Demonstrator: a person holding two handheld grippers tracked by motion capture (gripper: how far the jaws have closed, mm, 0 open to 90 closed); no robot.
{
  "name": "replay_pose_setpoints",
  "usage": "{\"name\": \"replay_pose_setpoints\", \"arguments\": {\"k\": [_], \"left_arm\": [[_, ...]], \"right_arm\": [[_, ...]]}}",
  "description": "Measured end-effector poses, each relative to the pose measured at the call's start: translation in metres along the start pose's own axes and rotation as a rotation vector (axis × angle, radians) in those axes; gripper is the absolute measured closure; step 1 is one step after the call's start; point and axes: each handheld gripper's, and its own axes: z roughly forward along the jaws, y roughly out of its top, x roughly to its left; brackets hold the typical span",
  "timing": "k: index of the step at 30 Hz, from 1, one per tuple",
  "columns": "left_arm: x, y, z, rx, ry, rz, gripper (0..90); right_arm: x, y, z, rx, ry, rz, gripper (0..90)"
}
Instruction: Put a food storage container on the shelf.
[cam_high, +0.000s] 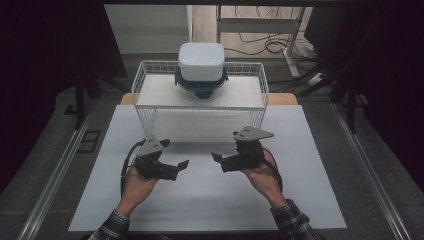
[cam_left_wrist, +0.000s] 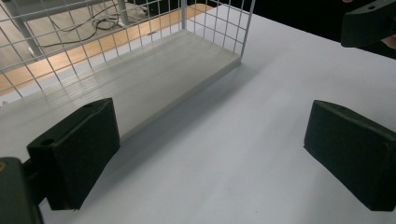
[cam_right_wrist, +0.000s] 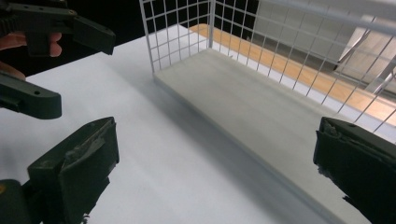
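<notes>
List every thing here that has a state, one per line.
Left tongs: open, empty, held above the table.
Right tongs: open, empty.
White container: stacked on the glass container.
Glass container: lid on, on top of the rack.
Wire rack: upright, lower shelf bare.

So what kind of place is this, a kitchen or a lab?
Most likely a lab or test workspace, not a kitchen: a bare white table with a wire rack, loose cables on the floor, and hand-held grippers, left and right.
</notes>
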Motion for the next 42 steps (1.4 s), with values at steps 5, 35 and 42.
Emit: {"name": "replay_pose_setpoints", "arguments": {"k": [5,35,42], "left_arm": [[-0.006,-0.008,0.002,0.011,-0.006,0.005,2.9],[-0.009,-0.044,-0.020,0.022,0.026,-0.046,3.2],[-0.011,-0.050,-0.026,0.027,0.034,-0.045,3.2]], "right_arm": [[-0.001,-0.010,-0.004,0.008,-0.006,0.013,0.0],[0.004,-0.041,-0.025,0.025,-0.001,0.025,0.0],[0.003,-0.046,-0.033,0.026,-0.013,0.037,0.0]]}}
